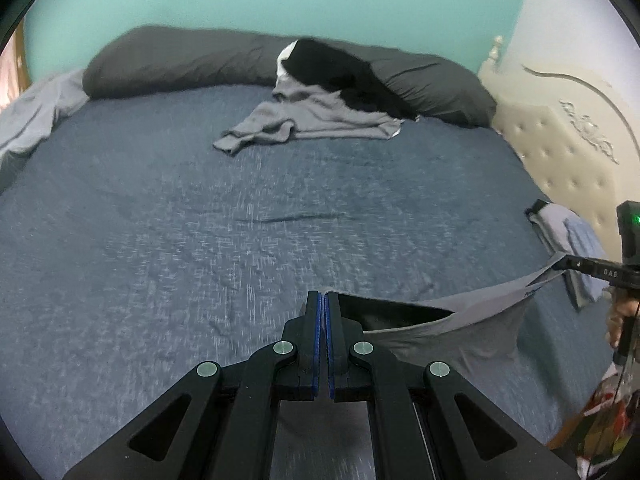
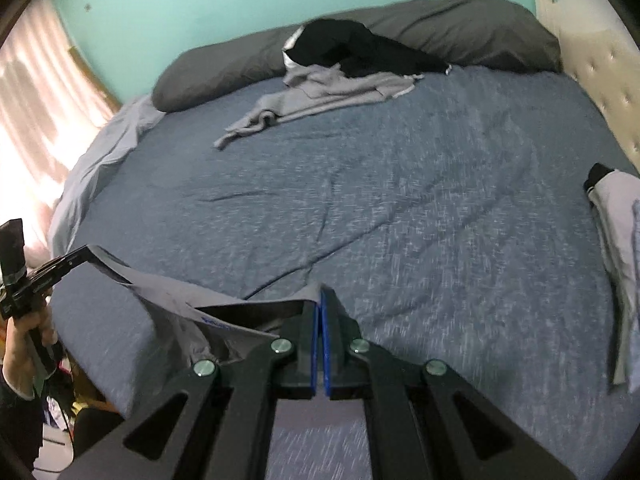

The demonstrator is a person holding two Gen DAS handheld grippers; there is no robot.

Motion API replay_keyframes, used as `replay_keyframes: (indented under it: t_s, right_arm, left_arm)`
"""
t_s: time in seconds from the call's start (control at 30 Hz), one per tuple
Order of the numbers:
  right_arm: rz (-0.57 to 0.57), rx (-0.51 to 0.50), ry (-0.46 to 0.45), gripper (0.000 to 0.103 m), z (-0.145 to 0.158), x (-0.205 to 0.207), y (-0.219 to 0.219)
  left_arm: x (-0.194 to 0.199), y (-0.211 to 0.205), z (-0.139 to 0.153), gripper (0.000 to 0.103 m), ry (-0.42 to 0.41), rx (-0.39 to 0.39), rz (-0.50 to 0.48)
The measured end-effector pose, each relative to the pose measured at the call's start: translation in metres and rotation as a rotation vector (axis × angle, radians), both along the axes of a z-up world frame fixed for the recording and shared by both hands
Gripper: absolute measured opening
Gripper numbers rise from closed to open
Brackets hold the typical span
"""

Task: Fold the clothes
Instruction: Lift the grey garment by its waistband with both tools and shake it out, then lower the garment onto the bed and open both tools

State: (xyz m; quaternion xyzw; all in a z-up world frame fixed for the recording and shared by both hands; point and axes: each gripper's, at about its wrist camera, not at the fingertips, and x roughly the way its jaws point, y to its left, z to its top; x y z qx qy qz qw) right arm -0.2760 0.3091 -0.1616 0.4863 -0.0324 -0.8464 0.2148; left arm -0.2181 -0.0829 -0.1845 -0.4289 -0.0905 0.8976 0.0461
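The left tool (image 1: 323,300) is pinching one end of the grey garment (image 1: 460,332), its blue-lined fingers pressed together on the fabric edge. The right tool (image 2: 320,294) is pinching the opposite end of the same garment, fingers likewise pressed together. The garment is hanging between the two tools above the near edge of the bed (image 1: 240,220), its upper hem forming a slack line from one tool to the other and its body sagging below.

The relation governing the coming move: the long axis of the garment is running left to right, from tool to tool, parallel to the near edge of the bed. The open area of the bed is lying directly ahead of both tools, along their pointing direction. Neither tool is appearing nearer to that area than the other; both are sitting at a similar height and depth, so a level forward carry is likely to lay the garment flat with its axis unchanged.

The pile of unfolded clothes (image 1: 320,92), grey and black, is resting well apart at the far side of the bed, against the dark pillow (image 1: 168,60). A folded stack (image 2: 616,240) is lying at the right side of the bed, near the headboard (image 1: 560,140), clear of the probable laying zone

Judgement: the garment is not yet folded
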Motion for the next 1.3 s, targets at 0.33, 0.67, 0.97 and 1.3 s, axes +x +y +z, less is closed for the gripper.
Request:
replay_keyframes:
  t_s: [0.33, 0.67, 0.97, 1.3]
  right_arm:
    - [-0.055, -0.019, -0.089, 0.001, -0.067, -0.094, 0.002]
    - [-0.112, -0.045, -0.198, 0.001, -0.13, -0.142, 0.001]
    - [-0.111, -0.129, -0.244, 0.003, -0.164, -0.155, 0.008]
    - [-0.076, -0.251, -0.189, 0.038, -0.146, -0.147, 0.012]
  left_arm:
    - [-0.088, -0.014, -0.066, 0.002, -0.099, 0.042, 0.036]
    - [-0.139, -0.011, -0.115, 0.002, -0.175, 0.052, 0.033]
    - [-0.149, -0.019, -0.142, 0.003, -0.201, 0.1, 0.037]
    - [-0.13, -0.028, -0.121, 0.043, -0.119, 0.229, 0.036]
